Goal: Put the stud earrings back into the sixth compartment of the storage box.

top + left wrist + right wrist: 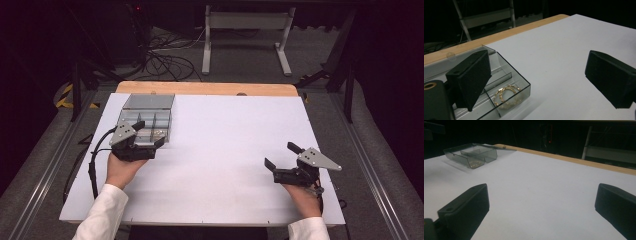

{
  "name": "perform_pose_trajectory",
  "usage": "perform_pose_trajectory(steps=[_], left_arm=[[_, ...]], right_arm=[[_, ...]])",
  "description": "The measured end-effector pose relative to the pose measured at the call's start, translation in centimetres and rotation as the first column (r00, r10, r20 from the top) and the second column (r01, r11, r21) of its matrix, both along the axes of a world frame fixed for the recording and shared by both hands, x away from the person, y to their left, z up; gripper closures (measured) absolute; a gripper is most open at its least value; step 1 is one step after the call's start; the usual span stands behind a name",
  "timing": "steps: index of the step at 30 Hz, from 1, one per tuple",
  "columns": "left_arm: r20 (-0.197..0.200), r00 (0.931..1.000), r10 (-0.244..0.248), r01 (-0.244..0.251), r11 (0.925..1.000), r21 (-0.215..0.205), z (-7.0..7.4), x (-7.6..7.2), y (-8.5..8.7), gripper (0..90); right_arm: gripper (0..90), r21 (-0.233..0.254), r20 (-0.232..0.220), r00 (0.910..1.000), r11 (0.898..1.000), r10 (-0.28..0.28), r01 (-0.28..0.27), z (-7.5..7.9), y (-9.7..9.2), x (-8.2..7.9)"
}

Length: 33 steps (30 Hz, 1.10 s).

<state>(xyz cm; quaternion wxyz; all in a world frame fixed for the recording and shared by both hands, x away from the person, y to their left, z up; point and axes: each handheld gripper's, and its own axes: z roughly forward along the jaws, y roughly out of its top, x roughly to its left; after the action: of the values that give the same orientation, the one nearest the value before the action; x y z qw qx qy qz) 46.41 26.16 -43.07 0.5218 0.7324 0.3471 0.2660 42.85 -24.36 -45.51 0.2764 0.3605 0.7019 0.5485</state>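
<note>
Left claw spread at the clear compartment box, upper left of the tabletop; gold rings (possibly bracelets) inside. Right claw spread, lower right.

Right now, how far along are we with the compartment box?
Done: the clear box lies open, gold hoops in its near corner compartment. In hand: nothing; left gripper gapes at the box, right gripper gapes over bare sheet. Left: lid unclosed.
</note>
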Motion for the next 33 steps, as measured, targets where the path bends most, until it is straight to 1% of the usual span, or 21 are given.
perform_pose_trajectory(steps=[3, 4, 5, 10, 11, 13, 14, 16, 17, 18, 20, 23, 24, 29, 31, 33], left_arm=[[0.014, 0.9999, -0.001, 0.001, 1.0000, 0.002, 0.1, -0.5, 0.4, 7.2], [0.016, 0.9999, 0.000, 0.000, 1.0000, -0.001, 0.1, -0.7, 0.5, 7.2], [0.016, 0.9999, 0.000, 0.000, 0.9999, -0.014, 0.1, -0.9, 0.6, 7.2], [0.038, 0.9993, 0.002, -0.001, 0.9999, -0.017, 0.2, -1.8, 1.4, 7.1], [0.038, 0.9993, 0.003, -0.003, 0.9998, -0.021, 0.2, -2.0, 1.5, 7.1], [0.043, 0.9991, 0.000, 0.000, 0.9999, -0.014, 0.1, -2.3, 1.8, 7.1], [0.039, 0.9992, 0.001, 0.000, 0.9998, -0.019, 0.0, -2.5, 1.9, 7.1], [0.039, 0.9992, 0.000, 0.000, 0.9999, -0.016, -0.1, -2.8, 2.3, 7.1], [0.045, 0.9990, 0.004, -0.003, 0.9998, -0.021, -0.2, -3.0, 2.4, 7.1], [0.043, 0.9991, 0.005, -0.004, 0.9996, -0.026, -0.3, -3.1, 2.6, 7.1], [0.049, 0.9987, 0.010, -0.009, 0.9996, -0.027, -0.4, -3.4, 3.0, 7.1], [0.050, 0.9986, 0.017, -0.015, 0.9989, -0.044, -0.5, -3.7, 3.4, 7.1], [0.057, 0.9982, 0.017, -0.015, 0.9991, -0.041, -0.4, -3.8, 3.6, 7.1], [0.068, 0.9973, 0.027, -0.025, 0.9990, -0.037, -0.6, -4.5, 4.2, 7.1], [0.072, 0.9970, 0.030, -0.028, 0.9992, -0.029, -0.7, -4.8, 4.4, 7.1], [0.074, 0.9967, 0.032, -0.030, 0.9990, -0.033, -0.9, -5.0, 4.6, 7.1]], right_arm=[[0.0, 0.000, 0.001, 1.0000, 1.000, -0.001, 0.001, 0.0, 0.0, 0.0], [0.0, 0.000, 0.001, 1.0000, 1.000, 0.000, 0.000, 0.0, 0.0, 0.0], [0.0, -0.002, 0.001, 1.0000, 1.000, 0.000, 0.000, 0.0, 0.0, 0.0], [0.0, -0.010, 0.007, 1.0000, 1.000, -0.001, 0.001, 0.0, 0.1, 0.0], [0.0, -0.010, 0.006, 1.0000, 1.000, -0.003, 0.003, 0.0, 0.1, 0.0], [0.0, -0.006, 0.005, 1.0000, 1.000, -0.004, 0.004, -0.1, 0.0, 0.0], [0.0, -0.005, 0.004, 1.0000, 1.000, -0.003, 0.003, -0.1, 0.0, 0.0], [0.0, -0.006, 0.006, 1.0000, 1.000, -0.001, 0.001, -0.1, 0.1, 0.0], [0.0, -0.006, 0.007, 1.0000, 1.000, 0.000, 0.000, -0.1, 0.1, 0.0], [0.0, -0.008, 0.007, 1.0000, 1.000, -0.001, 0.001, -0.1, 0.1, 0.0], [0.0, -0.008, 0.006, 1.0000, 1.000, 0.000, 0.000, -0.1, 0.1, 0.0], [0.0, -0.013, 0.010, 0.9999, 1.000, -0.002, 0.002, -0.1, 0.1, 0.0], [0.0, -0.014, 0.016, 0.9999, 1.000, -0.004, 0.004, -0.1, 0.1, 0.0], [0.0, -0.005, 0.017, 0.9998, 1.000, -0.007, 0.007, -0.1, -0.1, 0.0], [0.0, -0.006, 0.016, 0.9999, 1.000, -0.007, 0.007, -0.2, 0.0, 0.0], [0.0, -0.008, 0.018, 0.9998, 1.000, -0.010, 0.010, -0.2, 0.0, 0.0]])
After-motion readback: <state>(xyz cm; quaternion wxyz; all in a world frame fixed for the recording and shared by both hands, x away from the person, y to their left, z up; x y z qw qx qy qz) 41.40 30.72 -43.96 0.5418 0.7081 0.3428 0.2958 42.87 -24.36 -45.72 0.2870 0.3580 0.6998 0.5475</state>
